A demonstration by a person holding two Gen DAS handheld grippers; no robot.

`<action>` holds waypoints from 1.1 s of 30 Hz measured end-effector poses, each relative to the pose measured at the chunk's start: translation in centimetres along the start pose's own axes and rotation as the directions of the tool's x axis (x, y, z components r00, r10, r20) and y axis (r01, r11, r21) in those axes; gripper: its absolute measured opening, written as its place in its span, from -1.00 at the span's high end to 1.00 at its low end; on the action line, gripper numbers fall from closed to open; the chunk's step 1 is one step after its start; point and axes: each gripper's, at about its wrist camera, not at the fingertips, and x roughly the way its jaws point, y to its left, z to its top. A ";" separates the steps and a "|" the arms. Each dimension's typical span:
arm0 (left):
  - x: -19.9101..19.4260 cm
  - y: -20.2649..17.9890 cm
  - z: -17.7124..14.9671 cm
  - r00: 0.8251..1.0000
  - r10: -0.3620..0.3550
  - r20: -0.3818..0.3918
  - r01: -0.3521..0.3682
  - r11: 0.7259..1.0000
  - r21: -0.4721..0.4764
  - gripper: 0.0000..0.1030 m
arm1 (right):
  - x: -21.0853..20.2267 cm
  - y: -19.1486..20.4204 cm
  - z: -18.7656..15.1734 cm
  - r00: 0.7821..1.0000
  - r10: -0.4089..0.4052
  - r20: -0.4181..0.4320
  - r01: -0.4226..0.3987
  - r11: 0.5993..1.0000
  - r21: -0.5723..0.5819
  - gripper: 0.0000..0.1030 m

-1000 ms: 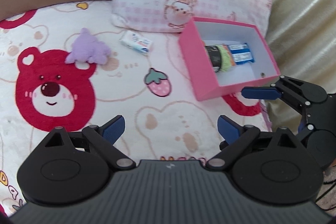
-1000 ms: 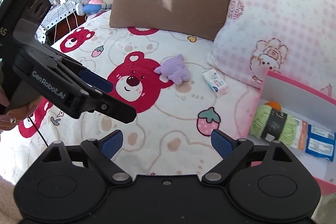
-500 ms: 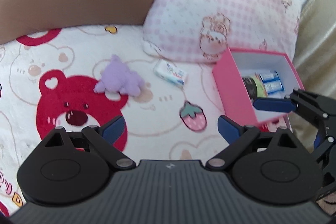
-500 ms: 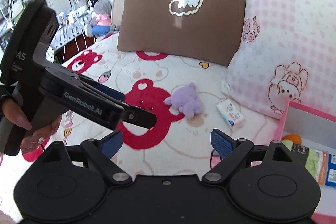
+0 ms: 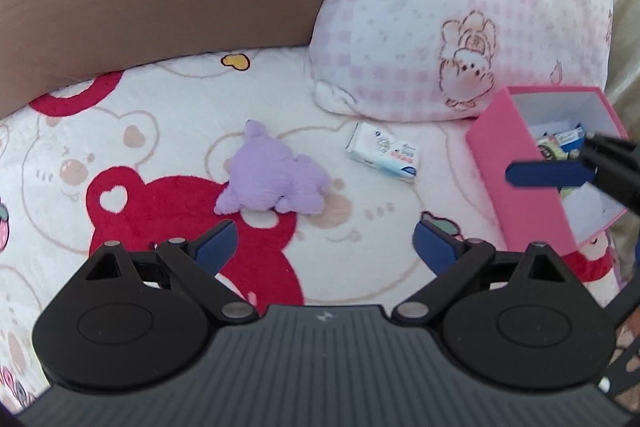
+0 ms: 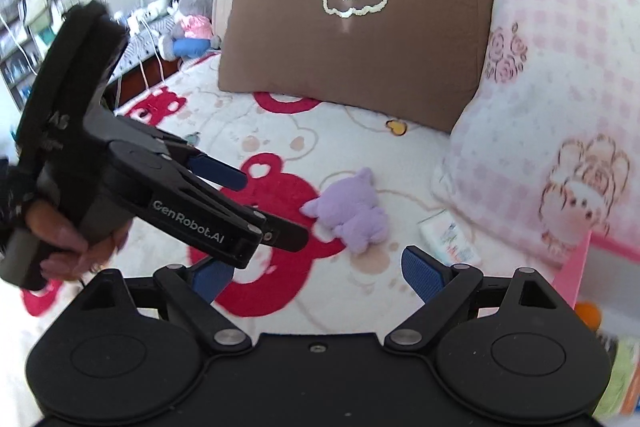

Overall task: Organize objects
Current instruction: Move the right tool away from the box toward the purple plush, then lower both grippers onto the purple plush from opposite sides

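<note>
Left hand-held gripper (image 5: 324, 247) spread wide, blue pads gripping nothing, hovering over the bed (image 5: 120, 155) just short of the purple plush toy (image 5: 274, 183). Right hand-held gripper (image 6: 316, 273) likewise wide apart and empty, also short of the plush toy, its fingertip in the left wrist view poking in front of the pink box (image 5: 516, 179). Small white packet (image 5: 384, 153) flat on the bed between plush toy and pink box, beside the pink checked pillow (image 5: 460, 7); box contents mostly hidden.
</note>
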 end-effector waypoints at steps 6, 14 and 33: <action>1.5 3.4 -0.1 0.999 0.011 0.046 -0.008 0.999 -0.053 -0.86 | 2.7 -1.1 0.4 1.000 -0.015 0.006 0.015 0.999 0.043 -0.81; 6.0 7.1 -1.3 0.999 0.031 -0.018 -0.033 0.990 -0.134 -0.85 | 5.9 -2.8 -0.2 1.000 -0.020 -0.004 0.020 0.996 0.086 -0.81; 12.3 8.7 -0.5 1.000 -0.022 -0.022 0.019 0.991 -0.130 -0.24 | 15.6 -4.0 -3.1 0.997 0.069 0.021 -0.072 0.972 0.226 -0.15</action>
